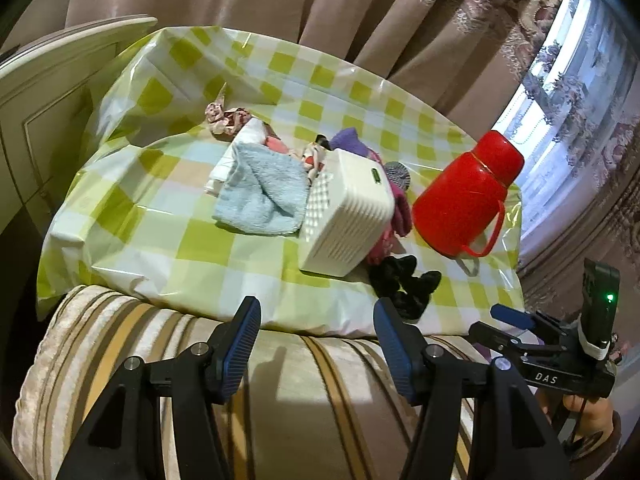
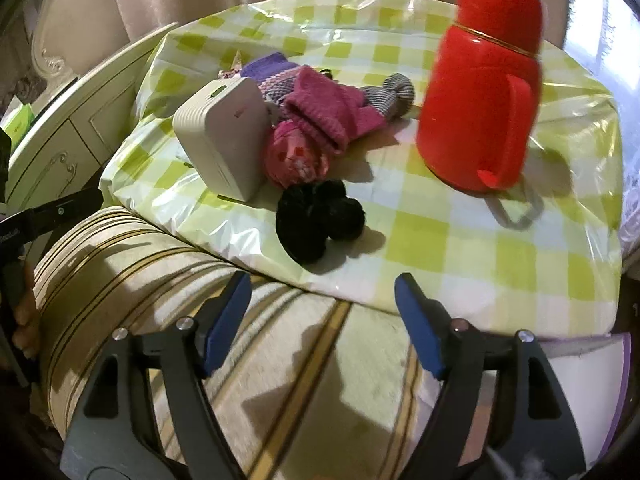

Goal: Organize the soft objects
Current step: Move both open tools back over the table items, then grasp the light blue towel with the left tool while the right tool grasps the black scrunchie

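A white slotted basket [image 1: 344,216] [image 2: 224,136] lies tipped on its side on the checked tablecloth [image 1: 168,240]. Soft things lie around it: a light blue towel [image 1: 264,196] to its left, pink knitted pieces [image 2: 320,112] and a grey striped sock [image 2: 396,92] behind it, and a black fuzzy piece [image 1: 400,284] [image 2: 320,220] near the table's front edge. My left gripper [image 1: 318,344] hangs open and empty over a striped cushion [image 1: 280,392], short of the table. My right gripper [image 2: 322,320] is also open and empty, just in front of the black piece.
A tall red thermos jug [image 1: 468,196] [image 2: 480,88] stands at the right of the table. A floral scrunchie [image 1: 224,116] lies at the back left. Curtains [image 1: 360,8] hang behind, and a cream cabinet [image 1: 48,112] stands to the left.
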Demonstrator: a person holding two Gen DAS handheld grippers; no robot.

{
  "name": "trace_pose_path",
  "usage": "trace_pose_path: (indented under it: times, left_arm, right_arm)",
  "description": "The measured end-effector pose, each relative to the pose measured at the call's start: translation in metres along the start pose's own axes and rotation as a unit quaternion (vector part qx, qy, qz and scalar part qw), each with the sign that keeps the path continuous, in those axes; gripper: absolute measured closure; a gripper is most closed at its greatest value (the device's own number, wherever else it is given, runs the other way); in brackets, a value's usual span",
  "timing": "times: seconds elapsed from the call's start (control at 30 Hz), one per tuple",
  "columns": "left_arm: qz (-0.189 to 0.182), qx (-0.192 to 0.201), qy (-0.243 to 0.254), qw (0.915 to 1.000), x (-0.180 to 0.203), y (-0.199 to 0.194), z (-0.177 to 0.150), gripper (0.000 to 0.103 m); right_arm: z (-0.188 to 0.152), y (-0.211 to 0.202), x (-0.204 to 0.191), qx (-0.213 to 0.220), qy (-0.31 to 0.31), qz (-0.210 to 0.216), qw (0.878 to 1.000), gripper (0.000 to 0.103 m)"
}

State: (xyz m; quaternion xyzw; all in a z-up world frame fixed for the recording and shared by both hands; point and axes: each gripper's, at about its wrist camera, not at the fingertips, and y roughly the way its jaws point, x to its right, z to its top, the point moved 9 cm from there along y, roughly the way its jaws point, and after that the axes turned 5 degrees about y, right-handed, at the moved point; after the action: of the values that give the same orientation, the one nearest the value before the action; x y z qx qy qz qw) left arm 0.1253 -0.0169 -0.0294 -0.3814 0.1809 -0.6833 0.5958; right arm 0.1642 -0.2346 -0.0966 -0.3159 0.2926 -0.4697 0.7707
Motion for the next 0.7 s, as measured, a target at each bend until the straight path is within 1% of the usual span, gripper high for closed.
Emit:
trace_pose_path:
  times: [0.07, 0.27, 0.5, 0.6, 0.7]
  left_arm:
    - [0.004, -0.001, 0.001, 1.0, -0.003, 0.001, 0.002, 0.043]
    - [0.013, -0.007, 0.007, 0.9999, -0.016, 0.003, 0.01, 0.043]
    - [0.03, -0.019, 0.003, 0.9994, -0.038, 0.013, 0.03, 0.043]
    - [0.045, -0.032, -0.001, 0.9985, -0.051, 0.024, 0.039, 0.043]
    - [0.049, -0.046, -0.013, 0.9976, -0.062, 0.037, 0.045, 0.043]
  right_arm:
    - [0.005, 0.007, -0.005, -0.003, -0.007, -0.002, 1.0, 0.022]
    - [0.016, 0.033, -0.013, -0.022, -0.015, -0.003, 1.0, 0.021]
    - [0.025, 0.06, -0.015, -0.043, -0.025, -0.014, 0.999, 0.021]
    - [0.027, 0.071, -0.015, -0.051, -0.028, -0.019, 0.998, 0.021]
    - [0.029, 0.08, -0.015, -0.055, -0.031, -0.025, 0.998, 0.021]
